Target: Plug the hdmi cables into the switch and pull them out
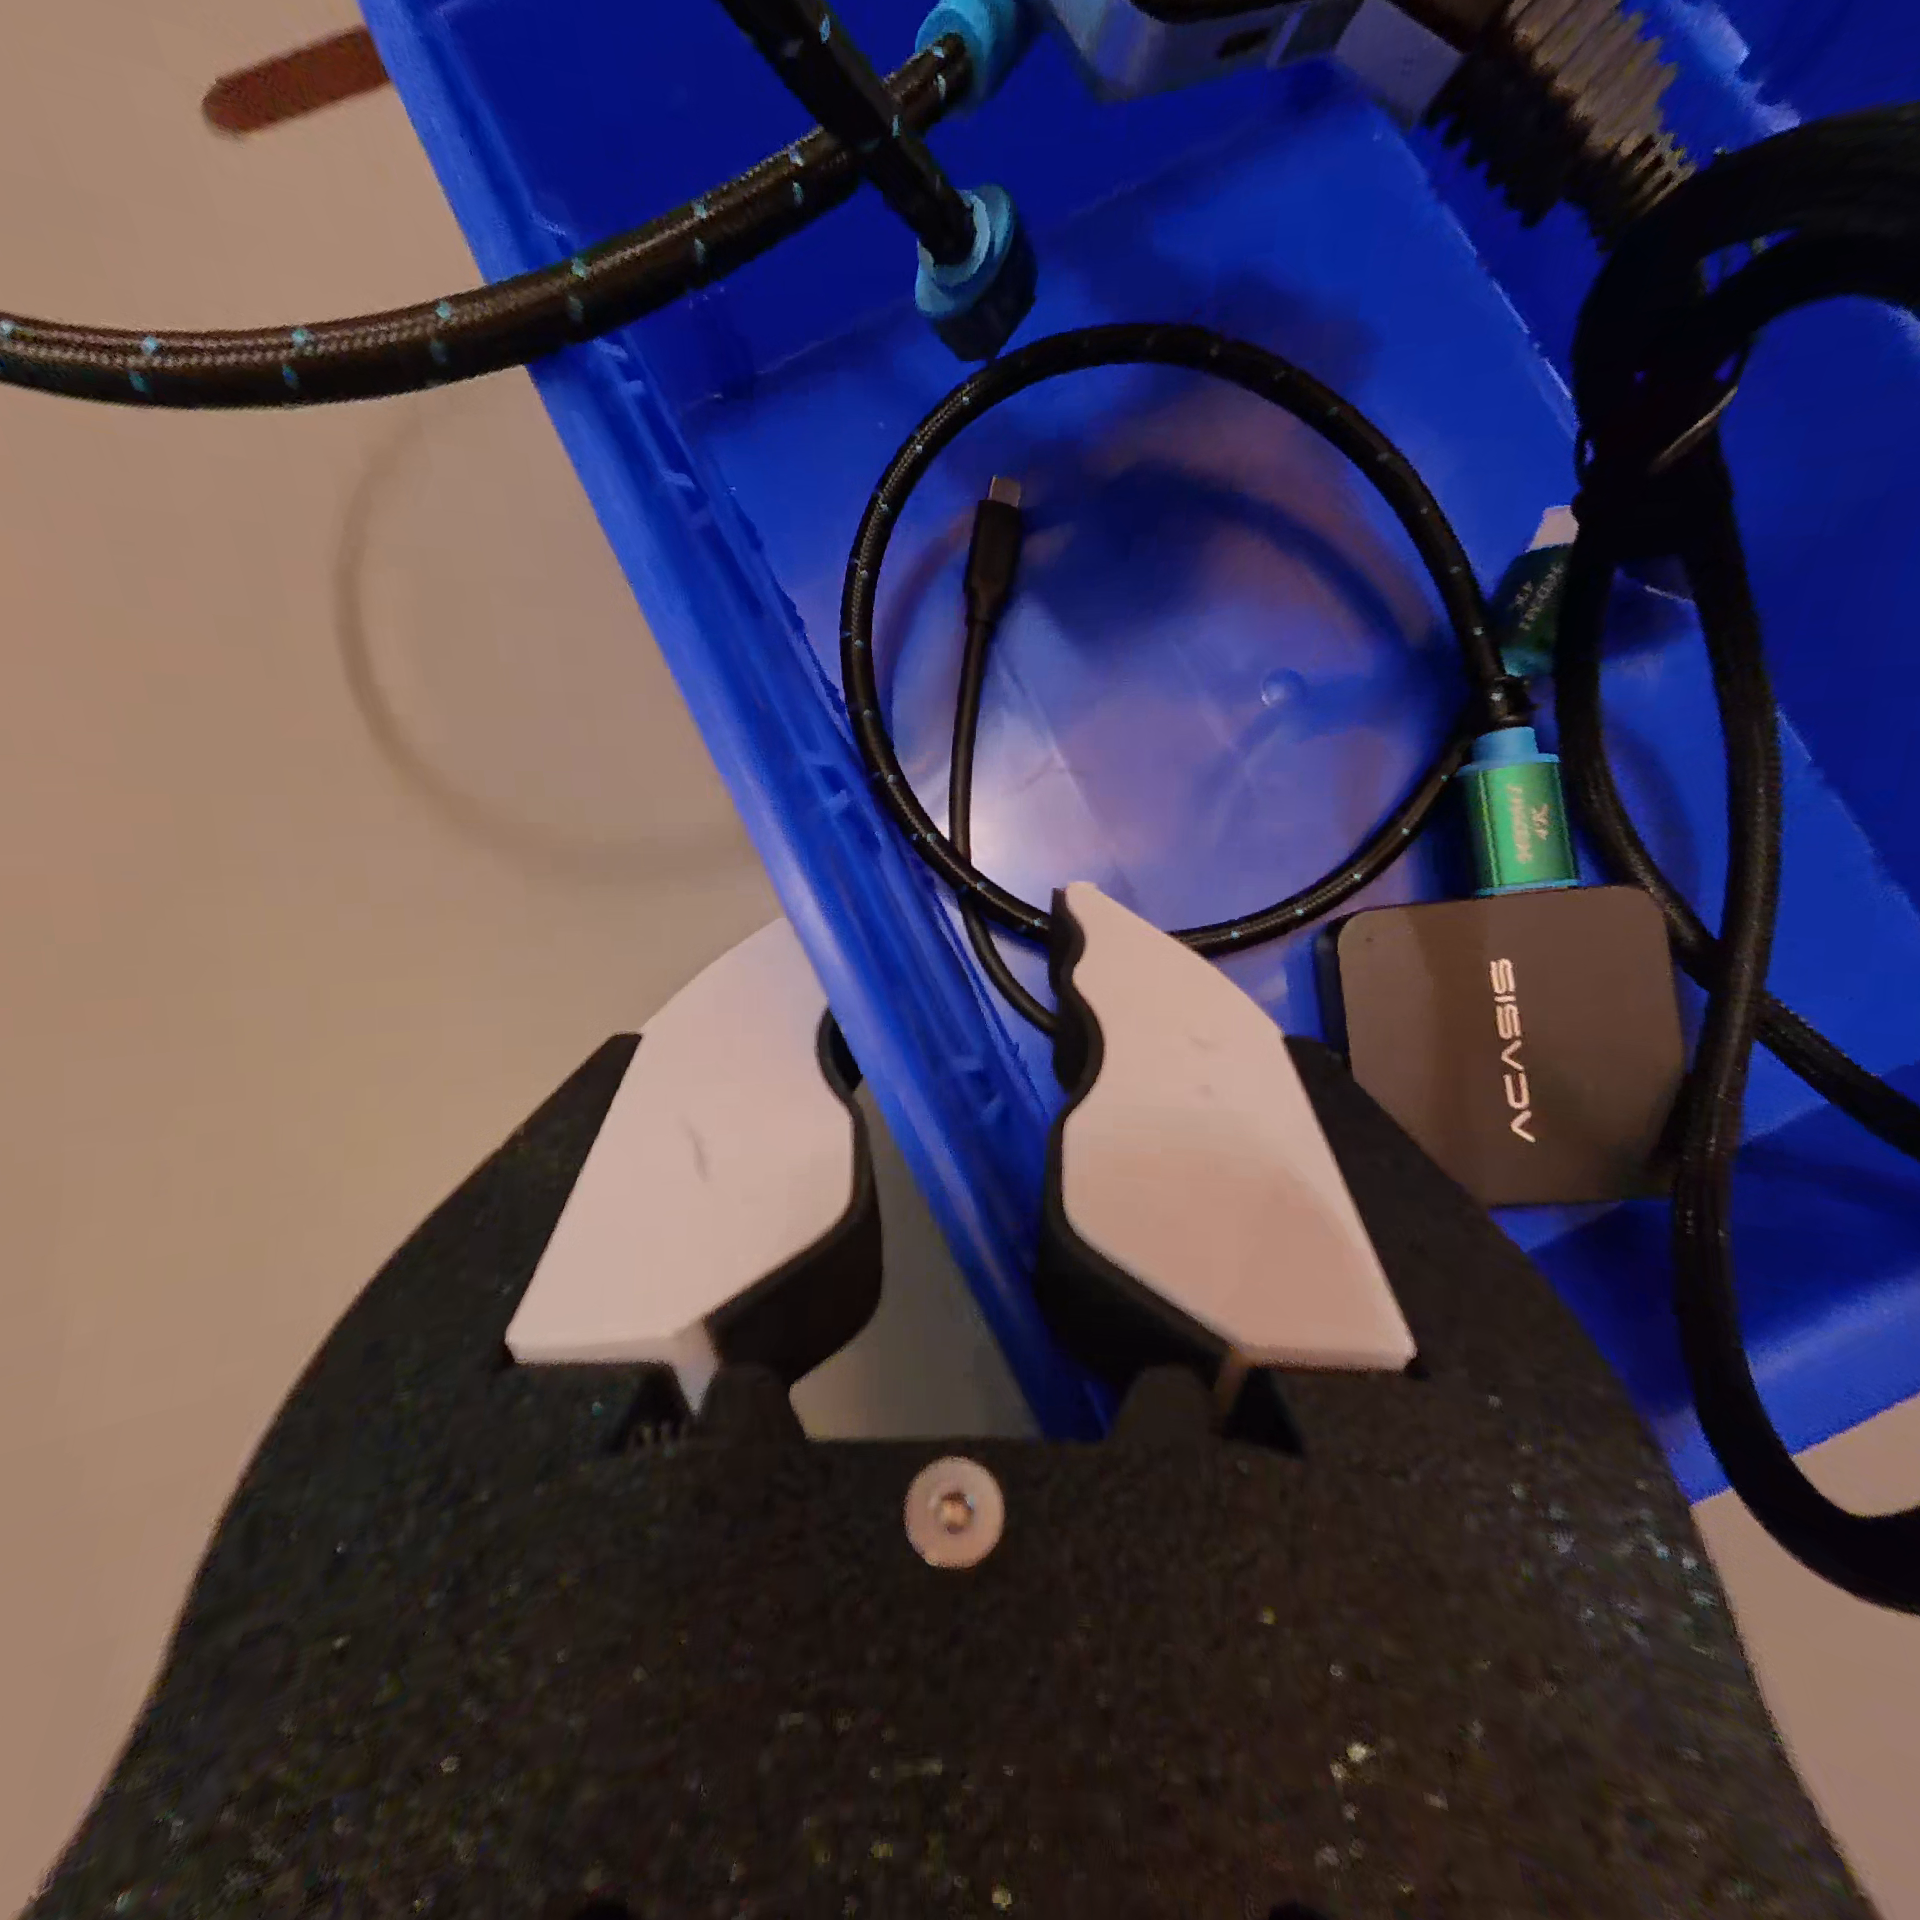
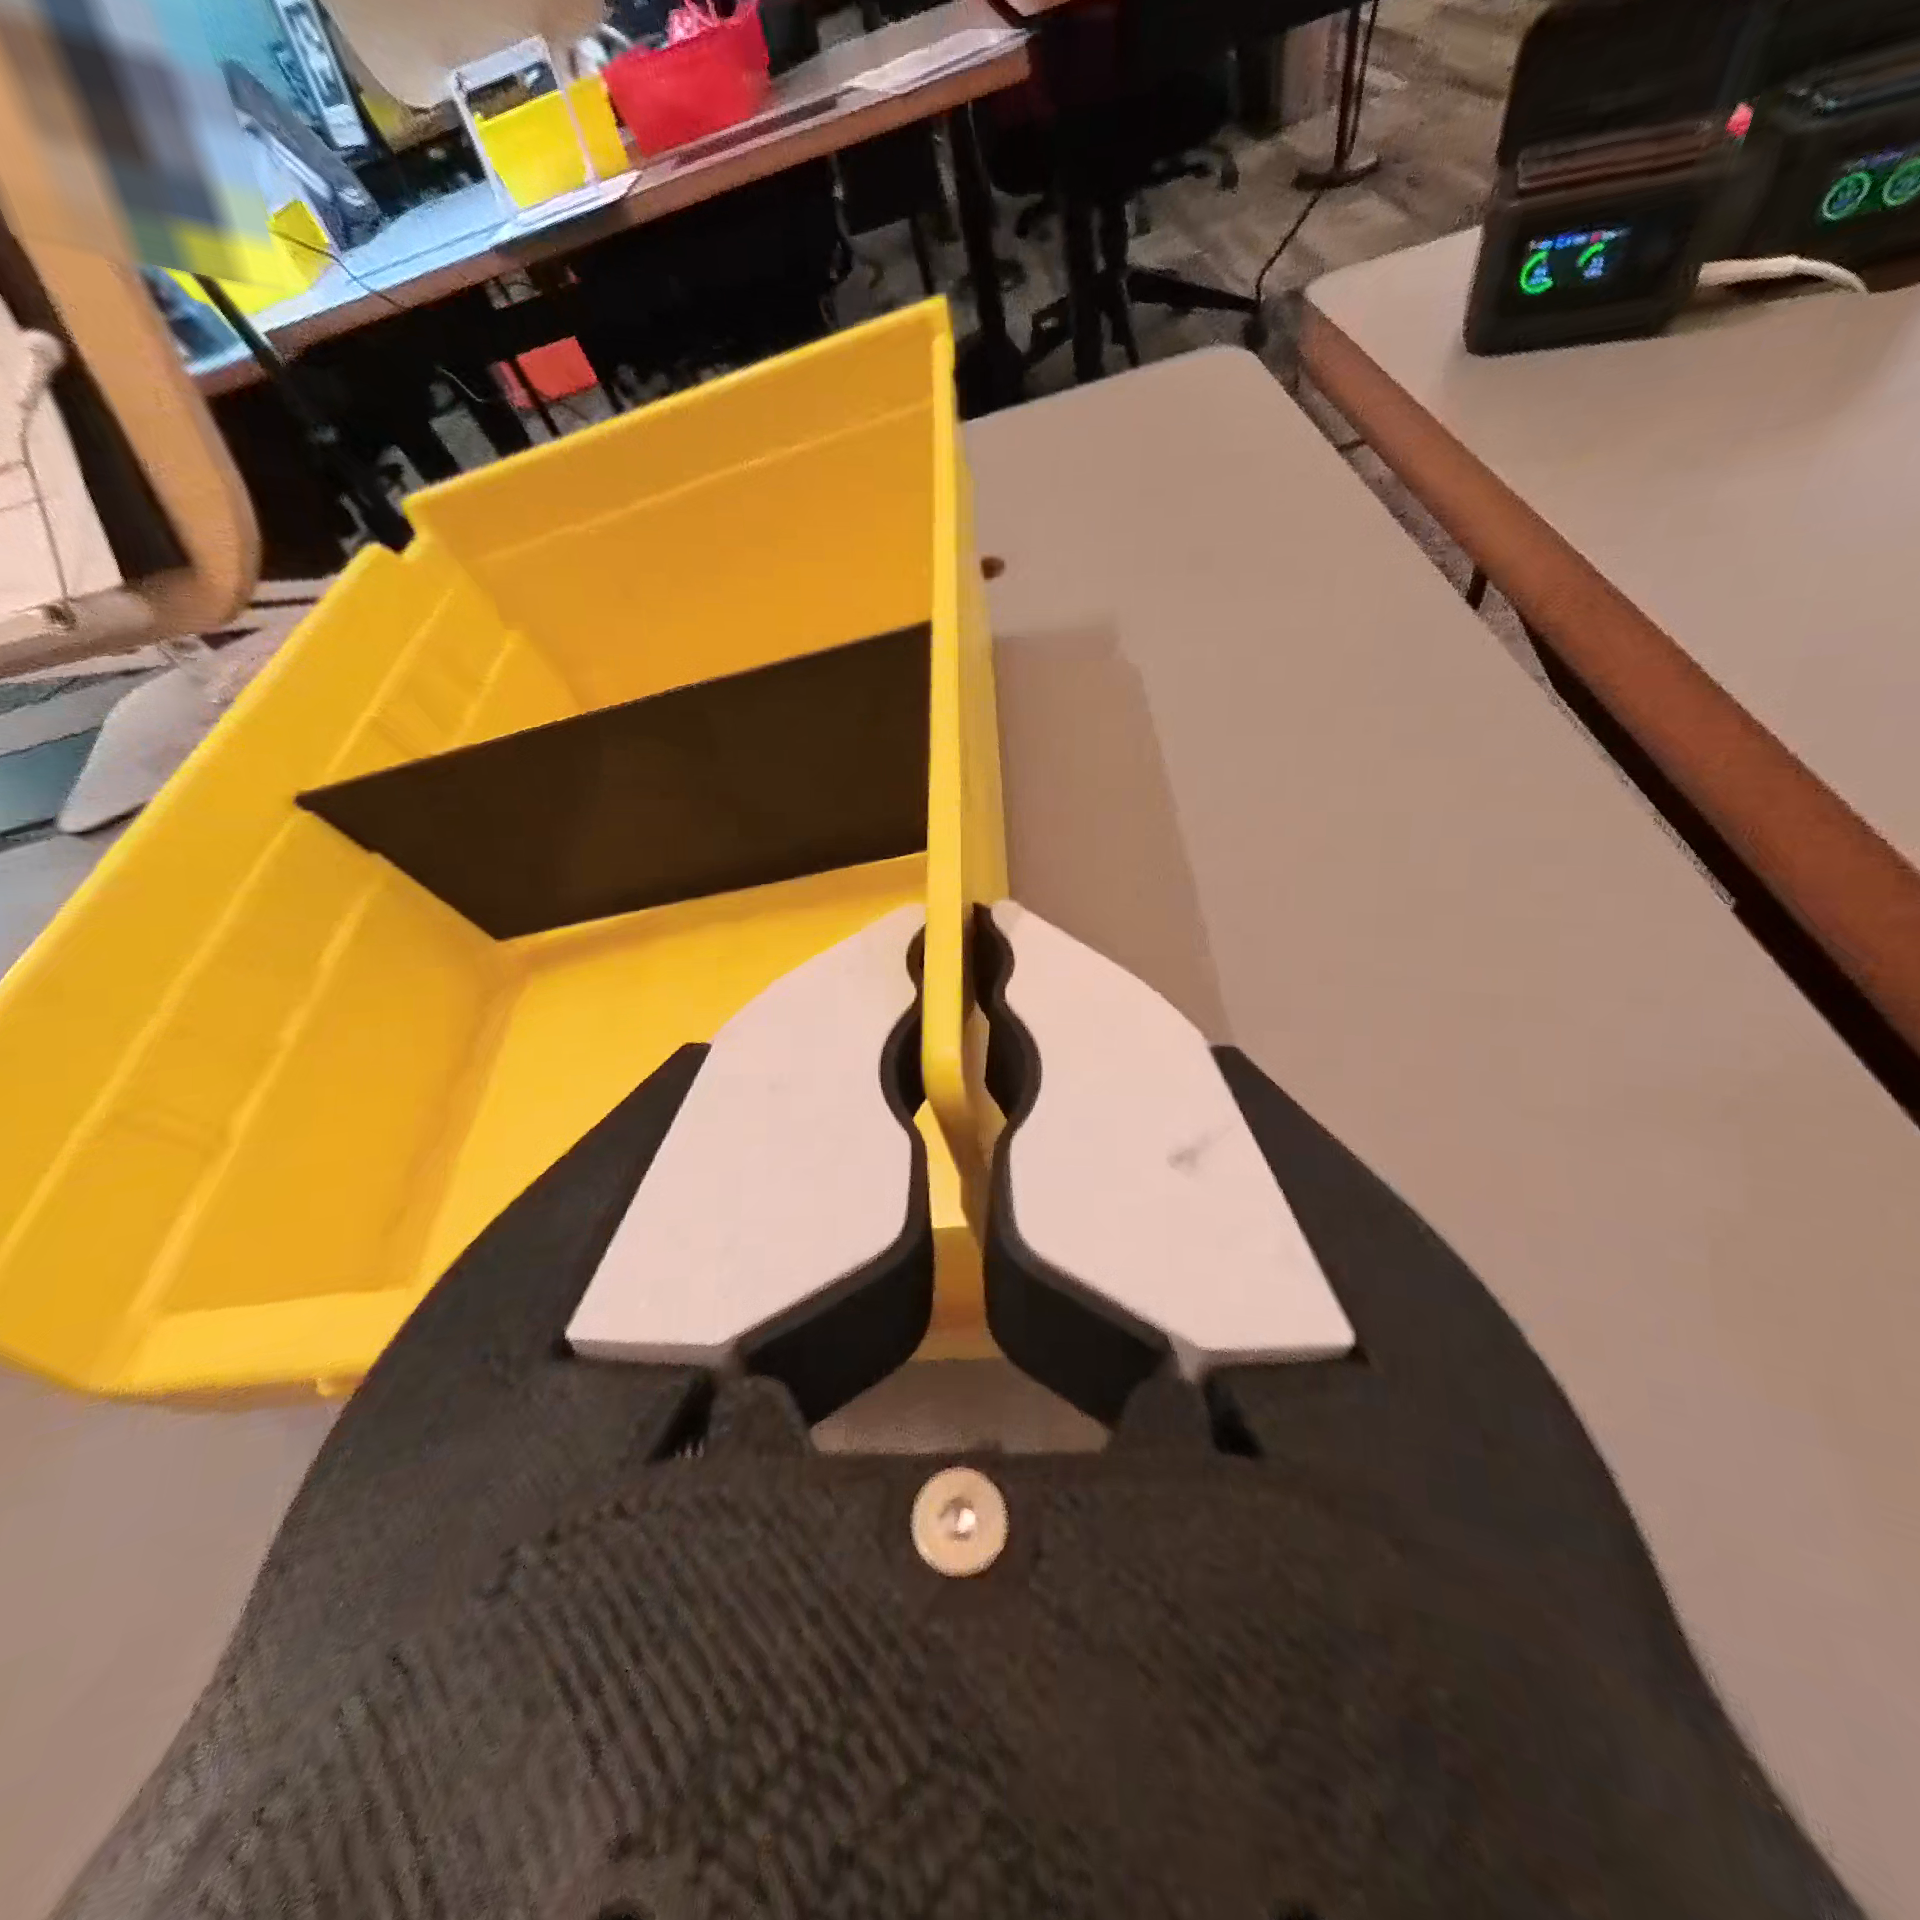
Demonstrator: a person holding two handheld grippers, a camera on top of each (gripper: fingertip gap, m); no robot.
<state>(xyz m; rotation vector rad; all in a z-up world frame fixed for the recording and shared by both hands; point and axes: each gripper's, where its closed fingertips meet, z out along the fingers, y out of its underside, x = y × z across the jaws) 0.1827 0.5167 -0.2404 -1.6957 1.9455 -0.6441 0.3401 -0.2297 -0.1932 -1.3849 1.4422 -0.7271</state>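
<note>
A blue bin [image 1: 1195, 239] holds the black switch box [image 1: 1507, 1049]. A green HDMI plug [image 1: 1517, 821] sits against the switch's edge, and a second green plug [image 1: 1538, 592] lies loose behind it. Braided black cables with blue collars [image 1: 966, 281] hang over the bin's far end. My left gripper [image 1: 940, 920] straddles the bin's left wall, one finger inside and one outside, shut on it. In the right wrist view, my right gripper [image 2: 954, 914] is shut on the right wall of a yellow bin [image 2: 312, 1039] with a black divider [image 2: 644, 790].
A thin black USB cable [image 1: 992, 540] and a thick black braided cable [image 1: 1725, 831] also lie in the blue bin. Both bins stand on a beige table [image 2: 1299, 831]. A neighbouring table at right carries black devices with lit screens [image 2: 1579, 270].
</note>
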